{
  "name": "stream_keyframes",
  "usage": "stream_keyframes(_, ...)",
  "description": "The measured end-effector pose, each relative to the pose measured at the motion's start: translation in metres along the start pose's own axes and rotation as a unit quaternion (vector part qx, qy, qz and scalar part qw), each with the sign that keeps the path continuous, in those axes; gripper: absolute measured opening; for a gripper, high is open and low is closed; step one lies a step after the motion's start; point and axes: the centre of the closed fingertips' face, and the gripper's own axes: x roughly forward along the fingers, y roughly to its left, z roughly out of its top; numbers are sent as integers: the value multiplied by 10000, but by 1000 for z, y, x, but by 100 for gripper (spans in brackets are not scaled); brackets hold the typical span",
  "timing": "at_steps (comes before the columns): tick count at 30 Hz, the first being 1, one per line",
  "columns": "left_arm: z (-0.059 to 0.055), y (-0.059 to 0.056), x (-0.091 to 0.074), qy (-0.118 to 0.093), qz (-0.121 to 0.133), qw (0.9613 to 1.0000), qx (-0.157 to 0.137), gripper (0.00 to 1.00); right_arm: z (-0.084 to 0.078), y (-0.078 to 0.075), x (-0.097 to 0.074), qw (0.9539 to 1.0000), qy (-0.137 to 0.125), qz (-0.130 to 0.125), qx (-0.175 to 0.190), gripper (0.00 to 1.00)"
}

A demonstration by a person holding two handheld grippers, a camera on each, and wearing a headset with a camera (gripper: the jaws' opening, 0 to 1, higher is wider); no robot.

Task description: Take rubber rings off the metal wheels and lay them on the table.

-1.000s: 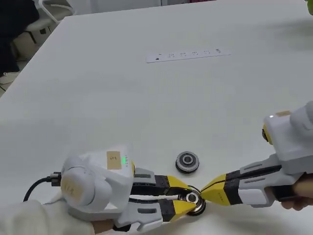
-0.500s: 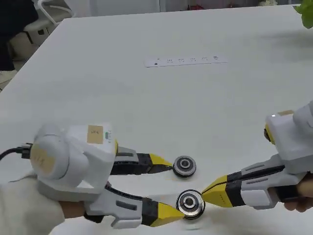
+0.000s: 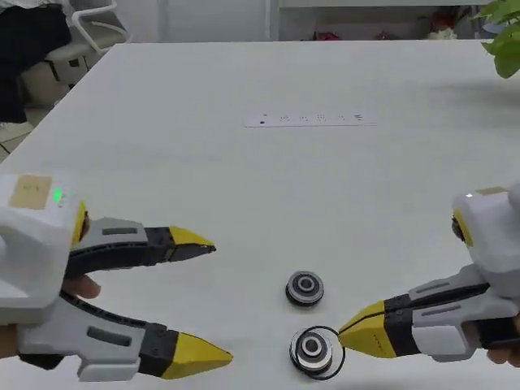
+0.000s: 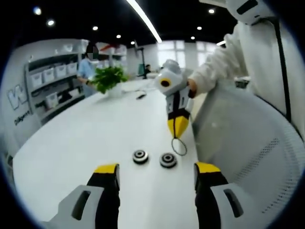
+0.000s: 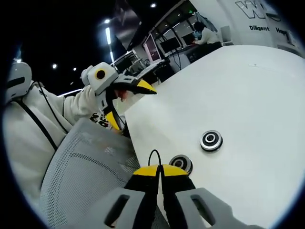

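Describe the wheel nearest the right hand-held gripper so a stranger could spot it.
On the white table, near its front edge, find the right hand-held gripper with its yellow tip. The nearer wheel lies at that tip; unlike the farther wheel, it has a thin black rubber ring hanging loose by it, pinched in that gripper.

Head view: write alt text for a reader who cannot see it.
The right gripper, shut, pinches a thin black rubber ring whose loop overlaps the nearer metal wheel; a second wheel sits just beyond on the white table. The left gripper is open, apart from both.
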Motion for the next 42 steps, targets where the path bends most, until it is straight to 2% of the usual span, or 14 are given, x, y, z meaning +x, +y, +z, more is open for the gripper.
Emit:
stream_keyframes(4, 0, 1, -15, -14, 229, 9997, 26, 65, 5, 9, -5, 9999, -27, 42, -118, 0)
stream_keyframes(8, -1, -2, -25, -128, 392, 9991, -133, 66, 8, 16, -12, 9997, -4, 55, -232, 0)
stream_keyframes(21, -17, -16, -40, -186, 765, 9962, -382, 71, 23, 35, -23, 9989, -129, 80, -447, 0)
stream_keyframes(25, -22, -17, -45, -220, 905, 9942, -534, 75, 30, 39, -25, 9987, -185, 70, -474, 0)
stream_keyframes(35, -28, -23, -48, -289, 1106, 9899, -841, 87, 42, 44, -20, 9985, -208, 102, -498, 0)
stream_keyframes(42, -26, -24, -51, -459, 1242, 9856, -1053, 91, 45, 39, -10, 9985, -114, 63, -536, 0)
